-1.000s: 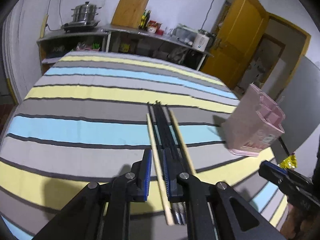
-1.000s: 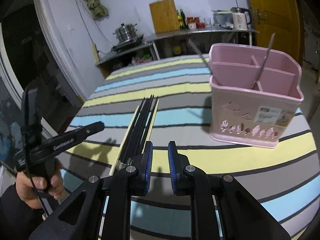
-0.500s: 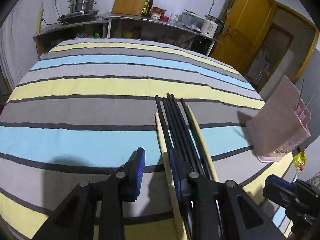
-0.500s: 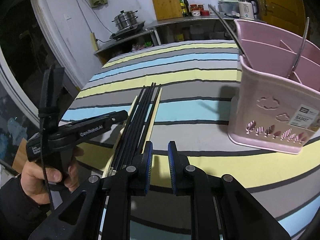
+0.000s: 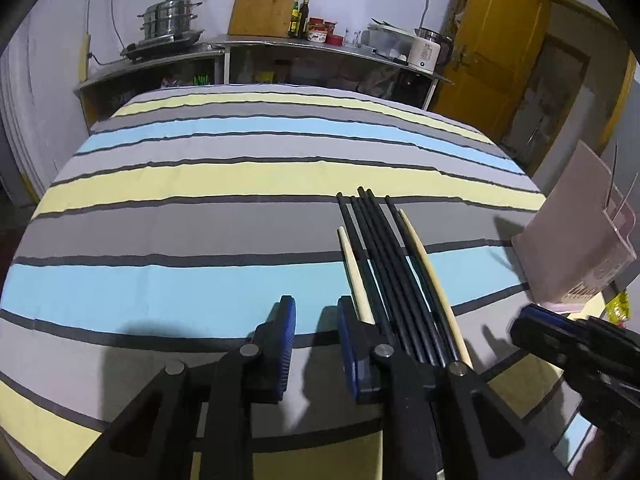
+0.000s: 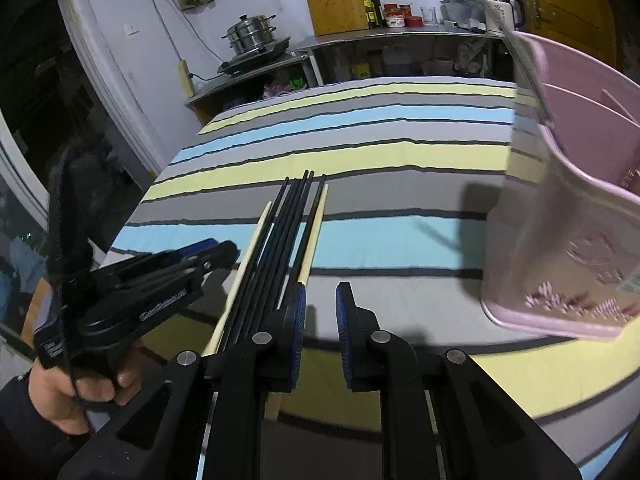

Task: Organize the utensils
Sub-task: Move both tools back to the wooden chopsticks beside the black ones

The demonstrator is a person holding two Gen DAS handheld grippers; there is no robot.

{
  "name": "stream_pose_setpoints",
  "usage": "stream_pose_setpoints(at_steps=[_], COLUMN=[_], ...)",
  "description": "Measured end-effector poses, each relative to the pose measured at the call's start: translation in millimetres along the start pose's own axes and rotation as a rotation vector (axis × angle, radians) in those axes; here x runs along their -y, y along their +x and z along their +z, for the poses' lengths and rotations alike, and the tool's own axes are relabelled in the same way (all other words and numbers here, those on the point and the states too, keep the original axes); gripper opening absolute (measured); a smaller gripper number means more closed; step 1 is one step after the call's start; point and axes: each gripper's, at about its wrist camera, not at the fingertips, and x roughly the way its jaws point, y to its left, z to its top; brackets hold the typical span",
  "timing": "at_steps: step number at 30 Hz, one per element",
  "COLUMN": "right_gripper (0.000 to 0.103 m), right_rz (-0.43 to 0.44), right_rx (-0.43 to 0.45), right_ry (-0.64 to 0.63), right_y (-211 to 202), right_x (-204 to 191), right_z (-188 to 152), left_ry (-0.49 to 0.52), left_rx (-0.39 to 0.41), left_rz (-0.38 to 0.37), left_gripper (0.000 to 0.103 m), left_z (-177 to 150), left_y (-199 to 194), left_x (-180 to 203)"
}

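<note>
Several black chopsticks (image 5: 382,256) and two pale wooden ones (image 5: 354,272) lie side by side on the striped tablecloth (image 5: 200,240). My left gripper (image 5: 316,320) is open and empty, just left of the bundle. The bundle also shows in the right wrist view (image 6: 286,232). My right gripper (image 6: 320,304) is open and empty, just right of the bundle's near end. The pink utensil holder (image 6: 568,232) stands at the right with metal utensils in it; it also shows in the left wrist view (image 5: 576,240).
A counter (image 5: 280,46) behind the table holds a steamer pot (image 5: 170,20), a cutting board (image 5: 264,2), bottles and a kettle. A yellow door (image 5: 496,40) is at the right. The left gripper body (image 6: 132,292) is at the table's left edge.
My left gripper has shifted left, so the chopsticks went from between its fingers to right of them. My right gripper moved forward and right toward the holder and its fingers opened wider.
</note>
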Motion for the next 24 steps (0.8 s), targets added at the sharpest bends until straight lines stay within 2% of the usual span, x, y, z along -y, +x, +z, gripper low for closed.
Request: stream_pose_setpoints(at_steps=[4, 7, 12, 19, 24], right_gripper=[0.016, 0.016, 0.016, 0.016, 0.015], right_rz=[0.003, 0.007, -0.007, -0.033, -0.053], right_rx=[-0.009, -0.025, -0.053, -0.053, -0.062], right_ry=[0.002, 0.0, -0.012, -0.017, -0.006], right_y=[16.4, 29.9, 50.0, 47.5, 44.0], right_x=[-2.0, -3.1, -3.9, 0.5, 2.2], right_z=[10.3, 16.0, 18.1, 15.3, 15.2], left_ry=[-0.059, -0.047, -0.041, -0.015, 0.029], left_rx=[0.001, 0.014, -0.003, 0.005, 0.015], left_rz=[-0.07, -0.087, -0.078, -0.065, -0.026], left_gripper=[0.022, 0.023, 0.023, 0.038, 0.039], left_z=[1.9, 2.5, 4.1, 4.5, 1.9], left_y=[-3.6, -5.4, 3.4, 5.5, 5.2], left_x=[-6.7, -3.4, 0.1, 10.8, 15.5])
